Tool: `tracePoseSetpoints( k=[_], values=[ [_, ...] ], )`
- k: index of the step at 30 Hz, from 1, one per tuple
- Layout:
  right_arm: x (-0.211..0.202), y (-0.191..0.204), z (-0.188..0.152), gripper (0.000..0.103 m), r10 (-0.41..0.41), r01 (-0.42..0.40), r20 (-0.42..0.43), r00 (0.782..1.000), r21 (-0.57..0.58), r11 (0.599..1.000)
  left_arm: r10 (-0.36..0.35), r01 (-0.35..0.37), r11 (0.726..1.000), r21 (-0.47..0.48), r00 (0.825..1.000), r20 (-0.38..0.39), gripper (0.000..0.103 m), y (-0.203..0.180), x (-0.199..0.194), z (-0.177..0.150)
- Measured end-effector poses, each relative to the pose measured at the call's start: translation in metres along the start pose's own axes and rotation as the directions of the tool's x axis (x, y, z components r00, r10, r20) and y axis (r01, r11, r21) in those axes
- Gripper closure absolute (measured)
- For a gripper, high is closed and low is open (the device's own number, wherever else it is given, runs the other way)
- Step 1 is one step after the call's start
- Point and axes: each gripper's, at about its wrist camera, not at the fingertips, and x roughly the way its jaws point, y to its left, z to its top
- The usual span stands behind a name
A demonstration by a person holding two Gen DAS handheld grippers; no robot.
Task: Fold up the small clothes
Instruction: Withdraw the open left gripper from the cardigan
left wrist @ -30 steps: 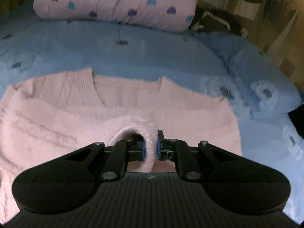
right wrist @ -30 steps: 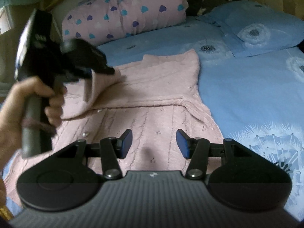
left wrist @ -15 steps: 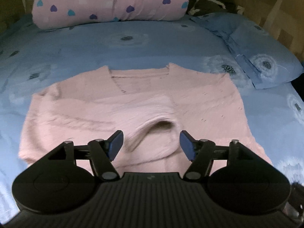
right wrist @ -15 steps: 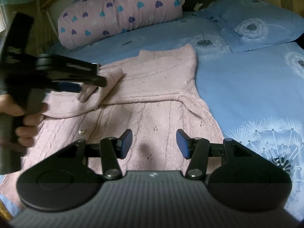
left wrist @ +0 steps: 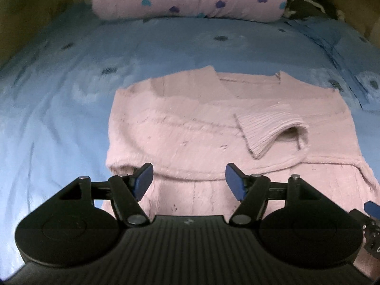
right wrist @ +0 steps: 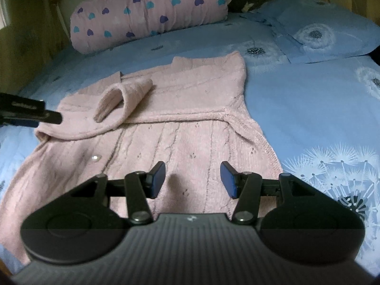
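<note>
Both my claws gape empty: left claw [left wrist: 188, 181], right claw [right wrist: 192, 179] over the cardigan [right wrist: 180, 128], hem nearest, collar toward the bed's head.

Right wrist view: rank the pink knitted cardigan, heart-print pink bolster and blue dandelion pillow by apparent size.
1. Pink knitted cardigan, clearly largest.
2. Heart-print pink bolster and blue dandelion pillow: too alike to rank; both lie farther back, and the pillow is cut off.

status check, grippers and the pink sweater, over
Left gripper open, empty. Right gripper open, empty. Pink sweater flat on bed, left sleeve folded across chest. Nothing in the way.
</note>
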Motion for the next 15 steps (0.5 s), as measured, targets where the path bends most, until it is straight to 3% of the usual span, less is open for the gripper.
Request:
tracePoseSetpoints(
  k=[7,15],
  values=[
    [0.005,0.007,-0.005,0.050,-0.033,0.034,0.004,0.999,-0.055,0.998,-0.001,0.002,1.000,-0.025,1.000,0.020,0.031,0.006,0.015,-0.013],
    [0.012,0.011,-0.007,0.048,-0.048,0.047,-0.001,0.999,-0.094,0.994,-0.051,0.049,0.997,-0.068,0.998,-0.029,0.031,0.018,0.035,-0.006]
  ],
)
